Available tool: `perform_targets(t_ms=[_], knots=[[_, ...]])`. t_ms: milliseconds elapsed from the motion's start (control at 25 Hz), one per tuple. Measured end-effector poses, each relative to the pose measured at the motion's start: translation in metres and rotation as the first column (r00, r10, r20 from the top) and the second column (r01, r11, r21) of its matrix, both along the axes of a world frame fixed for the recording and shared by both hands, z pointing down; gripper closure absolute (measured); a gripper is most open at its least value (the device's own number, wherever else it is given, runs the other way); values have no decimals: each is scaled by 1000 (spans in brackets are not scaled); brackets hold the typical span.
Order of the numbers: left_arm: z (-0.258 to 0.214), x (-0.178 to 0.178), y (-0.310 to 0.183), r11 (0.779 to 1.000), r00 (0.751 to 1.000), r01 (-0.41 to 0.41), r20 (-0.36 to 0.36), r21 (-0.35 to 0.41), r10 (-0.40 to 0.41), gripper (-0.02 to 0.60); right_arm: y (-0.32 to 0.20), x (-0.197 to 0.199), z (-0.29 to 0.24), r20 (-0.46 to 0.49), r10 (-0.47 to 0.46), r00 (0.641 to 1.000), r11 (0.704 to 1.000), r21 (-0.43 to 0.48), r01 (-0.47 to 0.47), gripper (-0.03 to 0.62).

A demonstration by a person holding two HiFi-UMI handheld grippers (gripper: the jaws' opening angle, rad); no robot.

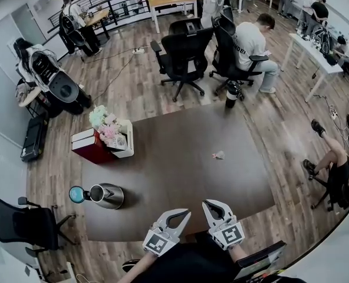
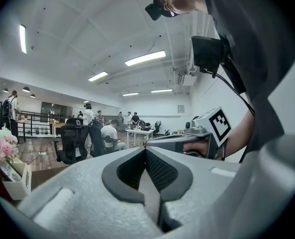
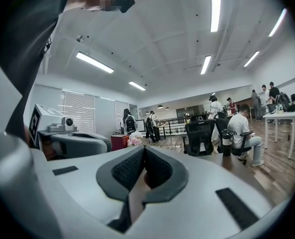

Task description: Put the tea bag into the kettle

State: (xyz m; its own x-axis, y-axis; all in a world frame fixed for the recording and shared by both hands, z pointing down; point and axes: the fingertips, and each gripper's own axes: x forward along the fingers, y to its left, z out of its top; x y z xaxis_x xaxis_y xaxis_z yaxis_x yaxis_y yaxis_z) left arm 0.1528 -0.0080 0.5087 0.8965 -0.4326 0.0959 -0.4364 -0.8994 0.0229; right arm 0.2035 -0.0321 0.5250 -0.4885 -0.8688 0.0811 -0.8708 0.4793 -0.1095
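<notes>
A small pale tea bag (image 1: 219,155) lies on the dark brown table (image 1: 180,175), right of its middle. The steel kettle (image 1: 108,196) stands near the table's front left corner with its teal-lined lid (image 1: 77,194) swung open to the left. Both grippers hover over the near edge, far from both things. My left gripper (image 1: 185,213) is shut with nothing between its pads (image 2: 145,150). My right gripper (image 1: 208,204) is also shut and empty, its tips meeting (image 3: 144,149). In the right gripper view the left gripper (image 3: 77,142) shows beside it.
A red box with a white holder and flowers (image 1: 106,135) stands at the table's left edge. A black bottle (image 1: 231,94) is at the far edge. Black office chairs (image 1: 183,55) and seated people are beyond; another chair (image 1: 21,224) stands at the front left.
</notes>
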Motion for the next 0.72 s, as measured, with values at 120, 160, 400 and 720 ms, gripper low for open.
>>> perform_targets(t_ms=[120,160,400,720], knots=[[4,12,3,1000,1000,12,3,-9,-12,577,-6,18,12,3,12,1000,1000,-8,-12,588],[7,15,6,1000,1000,15,9,-19,-15,577,-7,24,15,3,19,1000,1000,-15,-19,588],[25,27,19,998,998,12,56,-69,-9,577,-5,49,35,-5,41,999,999,-31,-41,588],[27,41,4,999,997,34,66,-35,-32,577,-20,64,47,-9,35,999,998,-56,-36,588]])
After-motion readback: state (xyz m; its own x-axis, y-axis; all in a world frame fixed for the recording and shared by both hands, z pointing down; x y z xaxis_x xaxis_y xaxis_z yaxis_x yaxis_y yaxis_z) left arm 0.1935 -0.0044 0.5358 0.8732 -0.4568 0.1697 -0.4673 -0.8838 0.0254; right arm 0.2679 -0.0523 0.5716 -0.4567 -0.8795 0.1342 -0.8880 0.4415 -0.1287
